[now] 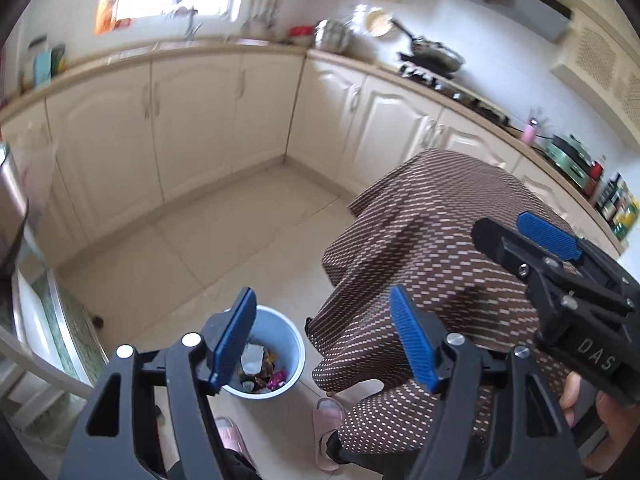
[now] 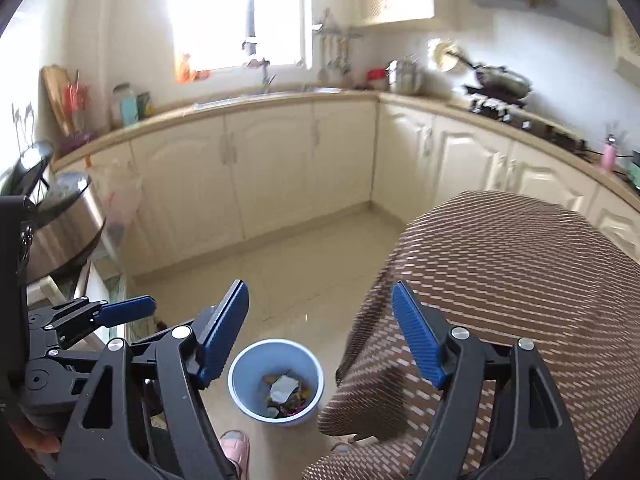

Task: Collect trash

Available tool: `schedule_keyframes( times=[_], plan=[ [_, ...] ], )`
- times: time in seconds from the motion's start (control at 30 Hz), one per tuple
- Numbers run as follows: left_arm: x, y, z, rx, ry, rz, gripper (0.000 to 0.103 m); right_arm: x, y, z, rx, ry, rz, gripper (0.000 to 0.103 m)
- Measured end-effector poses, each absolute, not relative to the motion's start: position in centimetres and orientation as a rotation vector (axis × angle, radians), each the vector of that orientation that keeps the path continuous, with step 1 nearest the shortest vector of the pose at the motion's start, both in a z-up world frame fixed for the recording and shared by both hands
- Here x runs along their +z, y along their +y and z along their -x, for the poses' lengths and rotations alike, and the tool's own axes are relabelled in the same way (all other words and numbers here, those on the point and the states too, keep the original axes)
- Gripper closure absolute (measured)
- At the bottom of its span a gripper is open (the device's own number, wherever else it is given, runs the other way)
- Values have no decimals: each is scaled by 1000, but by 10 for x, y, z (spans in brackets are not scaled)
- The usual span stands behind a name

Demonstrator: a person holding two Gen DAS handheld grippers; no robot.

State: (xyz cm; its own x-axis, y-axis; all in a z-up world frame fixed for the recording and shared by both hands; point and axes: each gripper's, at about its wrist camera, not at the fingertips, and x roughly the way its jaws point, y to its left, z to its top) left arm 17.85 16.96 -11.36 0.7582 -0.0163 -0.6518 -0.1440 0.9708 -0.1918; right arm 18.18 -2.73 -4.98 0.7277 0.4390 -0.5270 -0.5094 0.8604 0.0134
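Observation:
A light blue trash bin (image 1: 294, 344) stands on the tiled floor below both grippers; it also shows in the right wrist view (image 2: 240, 380). Inside lie several wrappers and a crumpled white piece (image 2: 283, 388). My left gripper (image 1: 324, 340) is open and empty, held above the bin. My right gripper (image 2: 320, 332) is open and empty, also above the bin. The right gripper shows at the right of the left wrist view (image 1: 560, 256). The left gripper shows at the left of the right wrist view (image 2: 92, 316).
A brown patterned cloth (image 2: 500, 280) covers something right of the bin. Cream cabinets (image 2: 272, 168) line the far walls under a counter with a stove (image 2: 496, 104). A steel pot (image 2: 60, 232) stands at the left. Pink slippers (image 1: 328, 420) are by the bin.

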Motion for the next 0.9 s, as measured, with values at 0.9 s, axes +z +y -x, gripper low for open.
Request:
schedule_keyframes(
  times=[0.9],
  plan=[
    [20,19,-8,34,317,26,13,34,-175,-1,270,204,65,9]
  ],
)
